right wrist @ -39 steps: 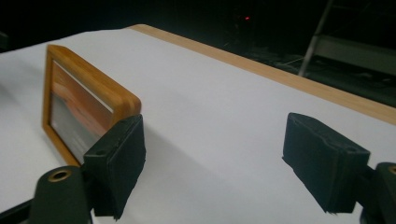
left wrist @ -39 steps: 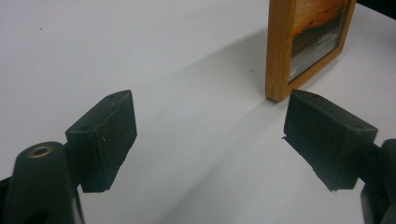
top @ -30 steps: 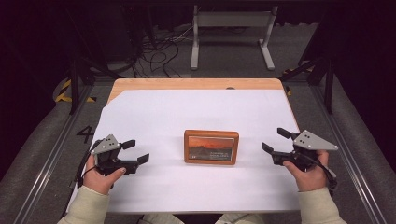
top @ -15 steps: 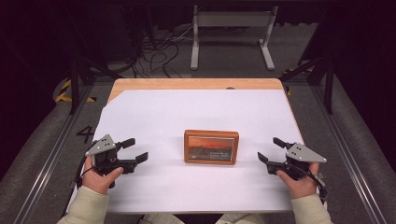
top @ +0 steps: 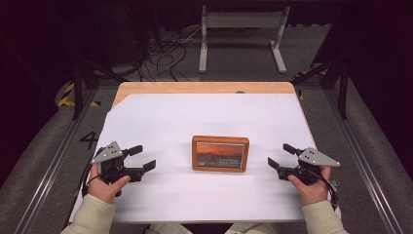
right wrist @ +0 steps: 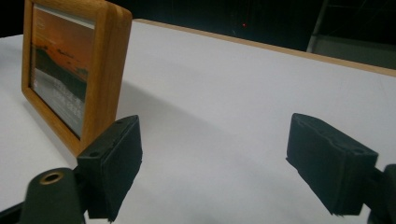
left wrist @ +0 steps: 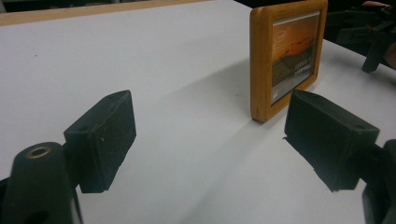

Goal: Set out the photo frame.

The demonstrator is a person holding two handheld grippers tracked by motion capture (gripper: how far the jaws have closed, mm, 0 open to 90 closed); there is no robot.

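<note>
My left gripper [top: 144,157] sits low over the white sheet [top: 160,122], near the table's left side. Its jaws are wide apart and hold nothing. My left hand [top: 106,181] wraps around its back, and a grey plate [top: 107,152] rides on top. In the left gripper view I look between the two black jaws and see bare white sheet, with the frame [left wrist: 286,56] ahead and to the right.

My right gripper [top: 281,156] sits low on the other side, near the table's right edge. Its jaws are spread wide too, with nothing between them. My right hand [top: 309,184] holds it from behind. In the right gripper view the frame [right wrist: 74,70] stands just past the left jaw, but not between the jaws.

The frame [top: 220,153] stands up in the middle of the sheet, between my two grippers and apart from both. It is wooden, with an orange sunset picture facing me. Past the sheet I see a strip of the wooden table [top: 204,87].
</note>
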